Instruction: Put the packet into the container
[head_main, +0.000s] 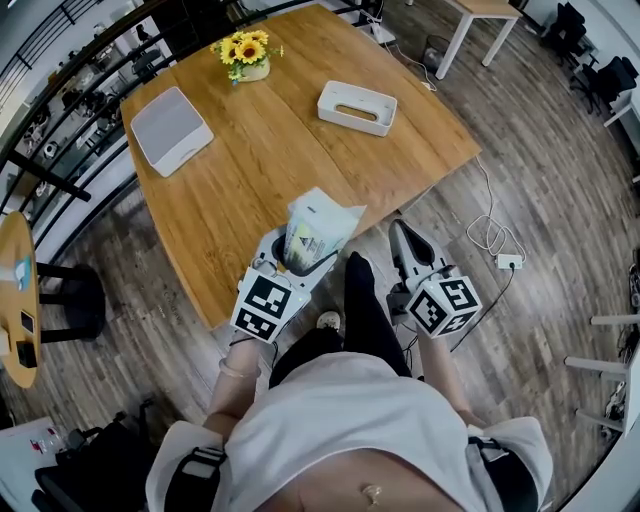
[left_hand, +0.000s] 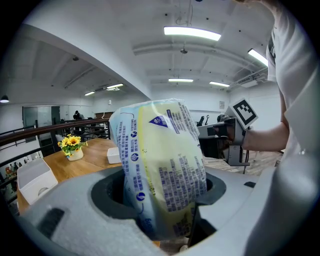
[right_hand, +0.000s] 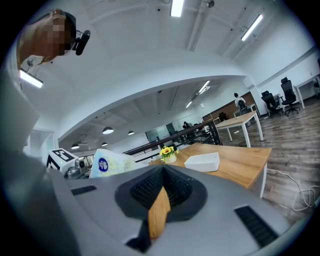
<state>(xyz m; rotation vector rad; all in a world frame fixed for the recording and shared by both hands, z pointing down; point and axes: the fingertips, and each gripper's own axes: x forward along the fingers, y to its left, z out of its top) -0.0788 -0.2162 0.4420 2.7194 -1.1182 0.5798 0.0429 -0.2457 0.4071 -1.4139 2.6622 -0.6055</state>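
Note:
A white and yellow packet with blue print stands upright in my left gripper, whose jaws are shut on its lower part, just off the near edge of the wooden table. In the left gripper view the packet fills the middle. An open white container sits at the table's far right and also shows as the container behind the packet. My right gripper hovers over the floor to the packet's right, shut and empty; its pads meet at the tip.
A closed white box lies at the table's far left. A pot of yellow flowers stands at the far edge. A railing runs beyond the table. Cables and a plug lie on the floor to the right.

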